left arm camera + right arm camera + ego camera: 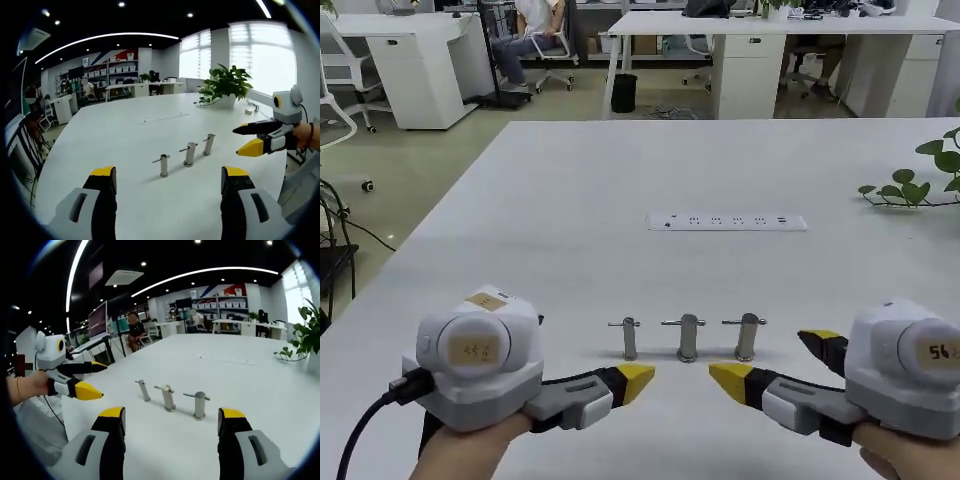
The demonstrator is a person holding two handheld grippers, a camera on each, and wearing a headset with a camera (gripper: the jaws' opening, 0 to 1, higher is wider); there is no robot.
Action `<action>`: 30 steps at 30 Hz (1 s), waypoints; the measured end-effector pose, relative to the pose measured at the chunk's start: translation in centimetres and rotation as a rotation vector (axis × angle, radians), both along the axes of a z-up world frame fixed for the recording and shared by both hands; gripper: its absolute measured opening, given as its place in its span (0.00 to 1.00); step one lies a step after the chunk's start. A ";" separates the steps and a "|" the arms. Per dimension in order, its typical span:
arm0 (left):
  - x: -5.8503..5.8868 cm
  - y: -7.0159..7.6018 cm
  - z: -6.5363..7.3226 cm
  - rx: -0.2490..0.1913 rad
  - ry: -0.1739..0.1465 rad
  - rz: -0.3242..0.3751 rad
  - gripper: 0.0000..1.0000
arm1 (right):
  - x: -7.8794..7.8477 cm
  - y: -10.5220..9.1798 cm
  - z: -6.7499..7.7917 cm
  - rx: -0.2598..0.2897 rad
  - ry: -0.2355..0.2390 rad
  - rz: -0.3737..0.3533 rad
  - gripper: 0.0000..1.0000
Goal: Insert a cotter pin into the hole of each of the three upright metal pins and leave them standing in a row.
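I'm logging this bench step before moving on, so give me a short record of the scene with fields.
pins: three upright silver metal pins in a row on the white table
cotter pins: thin metal cotter pins, one through each pin's top
left gripper: jaws open, empty, near the row
right gripper: jaws open, empty, near the row
behind: white power strip

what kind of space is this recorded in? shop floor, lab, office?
Most likely an open-plan office, perhaps a lab corner: white desks with swivel chairs behind the big white table, shelves of storage bins on the far wall, and a potted plant.
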State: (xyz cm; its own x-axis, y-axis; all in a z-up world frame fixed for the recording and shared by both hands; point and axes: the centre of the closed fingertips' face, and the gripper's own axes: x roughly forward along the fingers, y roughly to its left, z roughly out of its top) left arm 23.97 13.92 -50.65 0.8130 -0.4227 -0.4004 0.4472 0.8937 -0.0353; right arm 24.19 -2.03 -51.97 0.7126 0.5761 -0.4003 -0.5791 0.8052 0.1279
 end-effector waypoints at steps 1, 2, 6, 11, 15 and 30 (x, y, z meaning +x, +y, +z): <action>0.0 0.0 0.0 0.000 0.000 0.002 0.85 | 0.0 0.0 0.0 0.000 -0.001 0.000 0.73; 0.0 0.0 -0.1 0.001 0.002 0.002 0.85 | 0.0 0.0 0.0 0.001 -0.002 0.000 0.73; 0.0 -0.1 -0.2 0.001 0.005 0.001 0.85 | 0.1 0.0 -0.1 -0.003 -0.001 0.000 0.73; 0.0 -0.2 -0.5 0.005 0.010 -0.006 0.85 | 0.1 0.0 -0.2 -0.006 -0.001 0.001 0.72; 0.0 -0.2 -0.5 0.006 0.012 -0.006 0.85 | 0.0 -0.1 -0.3 -0.011 0.004 0.001 0.72; 0.0 -0.2 -0.5 0.005 0.012 -0.006 0.84 | 0.1 0.0 -0.1 -0.014 -0.003 0.004 0.71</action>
